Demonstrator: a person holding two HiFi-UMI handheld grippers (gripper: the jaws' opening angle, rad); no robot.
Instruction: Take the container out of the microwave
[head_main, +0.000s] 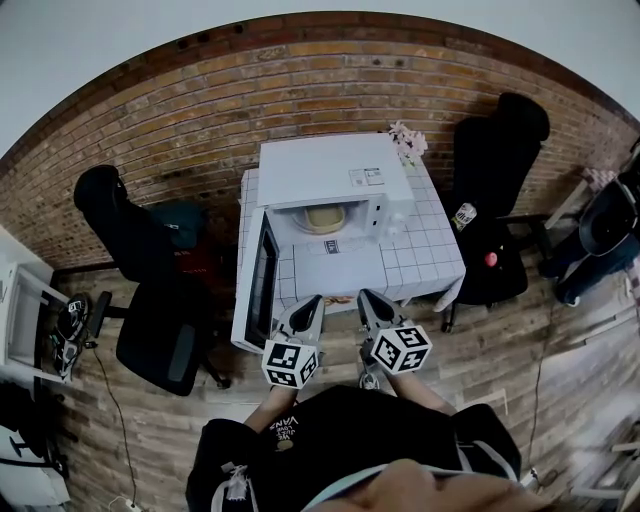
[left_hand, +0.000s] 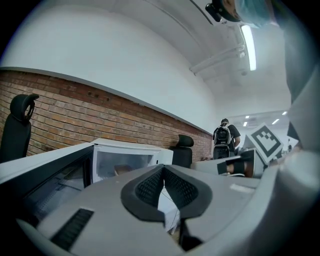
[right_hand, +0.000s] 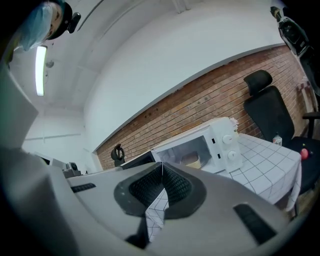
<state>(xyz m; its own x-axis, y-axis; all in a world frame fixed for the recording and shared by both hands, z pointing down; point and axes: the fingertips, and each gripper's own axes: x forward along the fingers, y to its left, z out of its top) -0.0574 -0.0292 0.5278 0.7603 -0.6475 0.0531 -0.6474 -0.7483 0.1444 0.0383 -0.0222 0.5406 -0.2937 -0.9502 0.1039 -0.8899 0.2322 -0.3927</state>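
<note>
- A small table (head_main: 432, 252) under a white checked cloth stands against a brick wall (head_main: 200, 110) on a plank floor (head_main: 530, 340).
- A white microwave (head_main: 330, 170) sits on the table's far left part. Its door (head_main: 258, 285) is swung fully open toward the near left.
- The container (head_main: 323, 218), pale and round, is inside the microwave cavity, and neither gripper touches it.
- A bunch of flowers (head_main: 407, 142) stands at the table's far right corner, just beside the microwave.
- A black left chair (head_main: 130, 240) and a black right chair (head_main: 495, 150) flank the table. A can (head_main: 464, 215) and a small red thing (head_main: 490, 259) lie on the right chair's seat.
- The left gripper view shows a person with a backpack (left_hand: 223, 137) far off in the room.
- Both hands hold their grippers side by side at the table's near edge, roughly level, aimed at the open microwave.
- The left gripper (head_main: 314, 304) has its jaws pressed together with nothing between them.
- The right gripper (head_main: 367, 299) likewise has its jaws closed on nothing.
</note>
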